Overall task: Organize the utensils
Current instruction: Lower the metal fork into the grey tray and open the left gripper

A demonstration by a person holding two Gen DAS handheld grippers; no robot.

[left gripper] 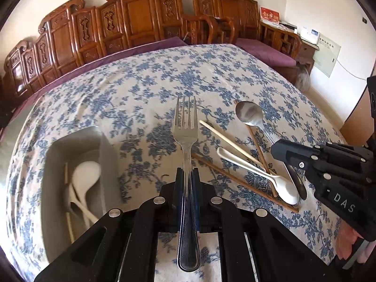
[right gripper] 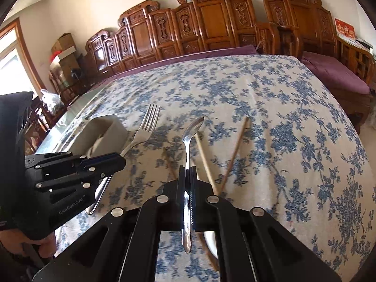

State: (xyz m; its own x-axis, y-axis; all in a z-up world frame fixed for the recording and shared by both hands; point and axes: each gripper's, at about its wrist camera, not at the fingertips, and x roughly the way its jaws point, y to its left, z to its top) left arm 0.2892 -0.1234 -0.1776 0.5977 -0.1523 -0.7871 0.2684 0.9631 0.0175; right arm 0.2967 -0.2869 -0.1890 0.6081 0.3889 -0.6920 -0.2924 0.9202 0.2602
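The two black fingers [left gripper: 179, 183] of the left gripper [left gripper: 186, 176] were clamped on the handle of a polished steel four-tined fork [left gripper: 185, 127], which pointed straight ahead with its tines raised over the blue-flowered white tablecloth [left gripper: 145, 82]. To that gripper's left a grey rectangular utensil tray [left gripper: 107, 155] sat on the cloth, holding a white plastic spoon [left gripper: 84, 176] and a pale chopstick [left gripper: 68, 211] along its near wall. The right gripper [right gripper: 188, 176] likewise had its fingers [right gripper: 194, 181] pressed together on the handle of a shiny metal spoon [right gripper: 191, 129], gripped on edge so the bowl tilted forward and up above the cloth. In the left wrist view the same spoon showed to the right with its bowl facing up, its handle running into the black body of the right gripper. Beneath and beside it lay the loose pieces: a second white plastic spoon [left gripper: 277, 183] with its bowl toward the near edge, a cream-coloured chopstick [left gripper: 230, 143] crossing over its handle, and two brown wooden chopsticks [left gripper: 244, 183], one lying long across the cloth under the white spoon, the other angled up toward the metal spoon's bowl. A carved wooden bench [left gripper: 141, 18] with purple cushions stood behind the table.
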